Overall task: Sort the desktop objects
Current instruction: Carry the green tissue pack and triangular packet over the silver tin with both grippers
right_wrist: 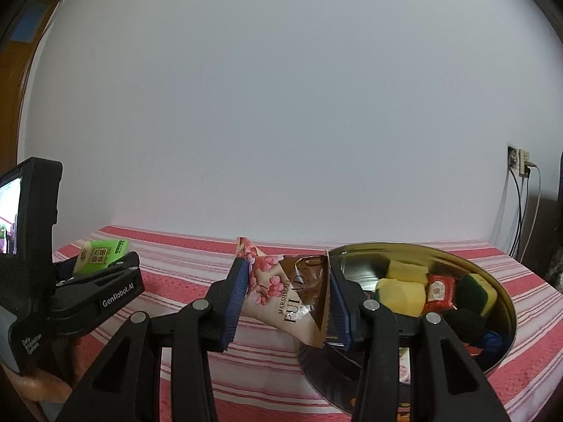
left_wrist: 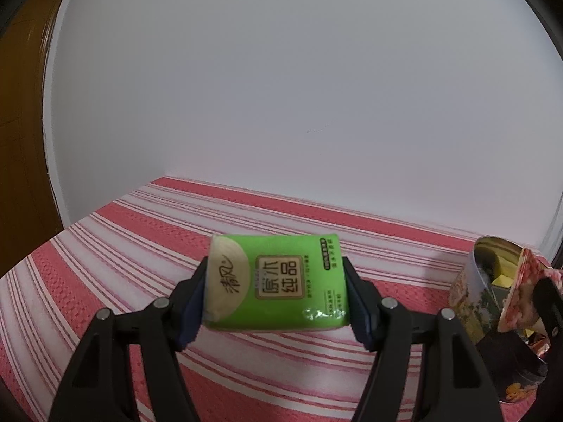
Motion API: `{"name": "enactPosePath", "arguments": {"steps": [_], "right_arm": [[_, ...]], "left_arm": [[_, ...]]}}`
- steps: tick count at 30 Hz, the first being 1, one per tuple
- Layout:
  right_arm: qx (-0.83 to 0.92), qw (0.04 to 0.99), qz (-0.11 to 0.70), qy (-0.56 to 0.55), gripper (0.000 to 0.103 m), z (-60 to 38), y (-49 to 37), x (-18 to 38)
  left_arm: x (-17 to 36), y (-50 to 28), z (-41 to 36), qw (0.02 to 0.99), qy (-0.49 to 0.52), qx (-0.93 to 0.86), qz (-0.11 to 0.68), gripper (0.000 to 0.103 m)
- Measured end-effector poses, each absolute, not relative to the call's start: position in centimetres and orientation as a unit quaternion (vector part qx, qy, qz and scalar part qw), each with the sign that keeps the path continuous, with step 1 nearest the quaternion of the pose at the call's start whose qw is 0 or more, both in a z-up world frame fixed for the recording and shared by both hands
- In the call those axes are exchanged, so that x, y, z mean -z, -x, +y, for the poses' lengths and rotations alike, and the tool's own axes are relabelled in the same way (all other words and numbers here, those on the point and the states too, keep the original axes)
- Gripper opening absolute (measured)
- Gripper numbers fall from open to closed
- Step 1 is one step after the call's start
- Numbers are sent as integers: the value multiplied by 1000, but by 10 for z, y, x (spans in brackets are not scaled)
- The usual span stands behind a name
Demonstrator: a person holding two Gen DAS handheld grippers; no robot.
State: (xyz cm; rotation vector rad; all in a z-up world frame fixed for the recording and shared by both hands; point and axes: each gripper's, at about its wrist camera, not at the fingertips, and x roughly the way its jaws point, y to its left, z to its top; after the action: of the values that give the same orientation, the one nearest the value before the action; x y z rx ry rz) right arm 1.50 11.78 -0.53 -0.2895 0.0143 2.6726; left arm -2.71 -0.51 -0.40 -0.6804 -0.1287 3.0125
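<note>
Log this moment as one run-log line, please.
left gripper: shut on green tissue pack | right gripper: shut on pink-brown marshmallow packet | round metal tin: open, part-filled

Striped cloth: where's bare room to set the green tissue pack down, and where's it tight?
Free: the striped cloth under and left of the green tissue pack, back to the white wall; also the strip between the two grippers in the right wrist view. Crowded: the round tin, already holding sponges and a red packet, with the marshmallow bag held at its rim.

Your right gripper [right_wrist: 286,297] hides the near rim of the tin [right_wrist: 499,292], and the marshmallow packet [right_wrist: 285,295] lettering is partly creased away.
</note>
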Motion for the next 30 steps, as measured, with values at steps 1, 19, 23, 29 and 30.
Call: {"name": "enactPosePath", "arguments": {"steps": [1, 19, 23, 29, 30], "right_arm": [[-969, 227, 4, 102, 47, 117, -17, 5], [-962, 264, 31, 67, 47, 145, -71, -1], [-959, 276, 29, 58, 47, 152, -81, 0], [-952, 299, 33, 52, 47, 173, -96, 1], [-951, 303, 32, 51, 47, 175, -99, 1]], "left_arm": [[5, 26, -4, 28, 222, -974, -44, 68], [6, -5, 25, 62, 228, -971, -42, 68], [7, -12, 36, 77, 229, -970, -39, 68], [8, -27, 58, 108, 229, -967, -38, 68], [7, -30, 61, 114, 228, -966, -38, 68]]}}
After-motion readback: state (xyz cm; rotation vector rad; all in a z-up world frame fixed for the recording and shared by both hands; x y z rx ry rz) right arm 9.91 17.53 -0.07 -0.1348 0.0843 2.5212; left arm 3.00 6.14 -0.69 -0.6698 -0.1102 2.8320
